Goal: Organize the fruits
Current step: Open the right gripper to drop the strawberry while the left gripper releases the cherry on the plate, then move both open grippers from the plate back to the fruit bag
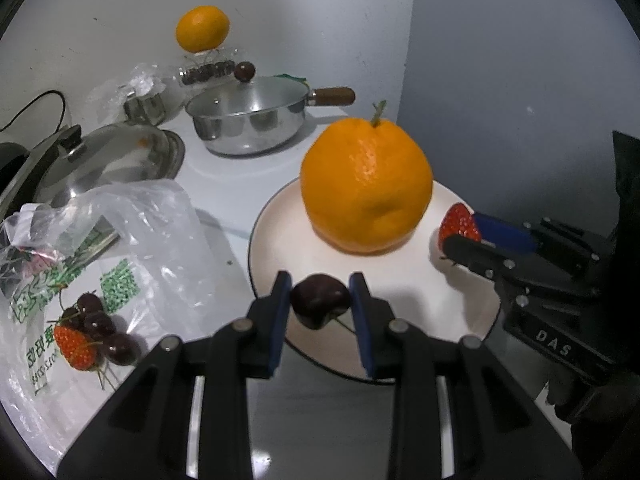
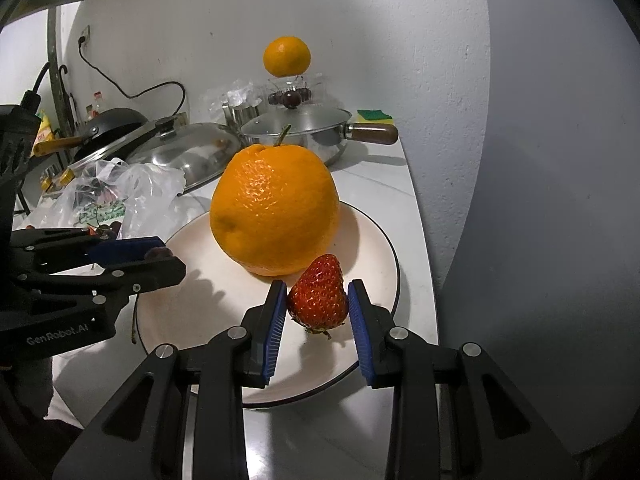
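A big orange [image 1: 366, 186] with a green stem stands on a pale plate [image 1: 276, 216] with a dark rim. Over the plate's near side my left gripper [image 1: 320, 300] is shut on a dark cherry [image 1: 319, 304], its blue pads against both sides. At the plate's right side my right gripper [image 2: 318, 300] is shut on a red strawberry [image 2: 318, 296], tip up and just above the plate [image 2: 368, 240], beside the orange [image 2: 274, 210]. In the left wrist view the strawberry [image 1: 458, 224] shows at the right gripper's tips [image 1: 460, 236].
On a clear plastic bag [image 1: 132, 240] to the left lie several cherries [image 1: 100, 328] and a strawberry [image 1: 72, 346]. Behind stand a steel pan [image 1: 248, 120] with a wooden handle, a lid [image 1: 108, 160], and another orange [image 1: 203, 28] on a clear box. The counter's edge runs close to the right of the plate.
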Tool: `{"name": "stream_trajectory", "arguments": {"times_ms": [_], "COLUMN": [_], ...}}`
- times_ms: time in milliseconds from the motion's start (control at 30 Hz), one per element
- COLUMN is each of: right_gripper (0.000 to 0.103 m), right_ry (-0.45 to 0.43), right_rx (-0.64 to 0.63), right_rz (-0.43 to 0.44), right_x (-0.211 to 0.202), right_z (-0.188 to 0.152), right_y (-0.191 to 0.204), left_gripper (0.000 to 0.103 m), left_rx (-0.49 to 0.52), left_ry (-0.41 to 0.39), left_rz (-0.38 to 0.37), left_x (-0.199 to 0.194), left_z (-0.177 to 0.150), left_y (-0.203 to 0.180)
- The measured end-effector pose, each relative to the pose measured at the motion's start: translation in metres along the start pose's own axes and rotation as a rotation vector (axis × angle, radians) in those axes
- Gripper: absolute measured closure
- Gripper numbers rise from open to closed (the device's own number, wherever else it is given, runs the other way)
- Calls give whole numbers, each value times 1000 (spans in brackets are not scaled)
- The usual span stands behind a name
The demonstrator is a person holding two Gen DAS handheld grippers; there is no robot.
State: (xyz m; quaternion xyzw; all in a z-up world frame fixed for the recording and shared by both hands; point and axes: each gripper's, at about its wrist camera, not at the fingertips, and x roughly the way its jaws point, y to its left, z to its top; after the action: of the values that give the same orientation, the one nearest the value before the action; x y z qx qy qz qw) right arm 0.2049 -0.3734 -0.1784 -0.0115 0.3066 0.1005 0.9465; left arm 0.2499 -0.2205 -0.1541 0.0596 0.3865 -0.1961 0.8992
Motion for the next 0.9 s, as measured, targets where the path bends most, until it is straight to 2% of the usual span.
{"name": "stream_trajectory", "arguments": {"times_ms": [367,667,700,800,900], "right_gripper": [69,69,69,69,69], "right_ry": [9,-9,-12,-24,-33], "right_rx": [-7,-13,-14,-18,-25], "right_rz": [-15,-24,-24,-24,-22], "right_x": [1,-7,-9,-14,-18], "right_z": [1,5,6,8,10], "right_y": [2,9,10,15,22], "left_gripper": [71,67,65,49,49], "left_rx": [-15,-26,-28,-43,-50], "left_ry": [7,-22,-26,-47,-62], "left_rz": [0,5,5,4,8], "left_x": [1,-14,-16,-25,-33], "left_z": [1,-2,-3,-5,-7], "left_y": [5,13,14,19,24]}}
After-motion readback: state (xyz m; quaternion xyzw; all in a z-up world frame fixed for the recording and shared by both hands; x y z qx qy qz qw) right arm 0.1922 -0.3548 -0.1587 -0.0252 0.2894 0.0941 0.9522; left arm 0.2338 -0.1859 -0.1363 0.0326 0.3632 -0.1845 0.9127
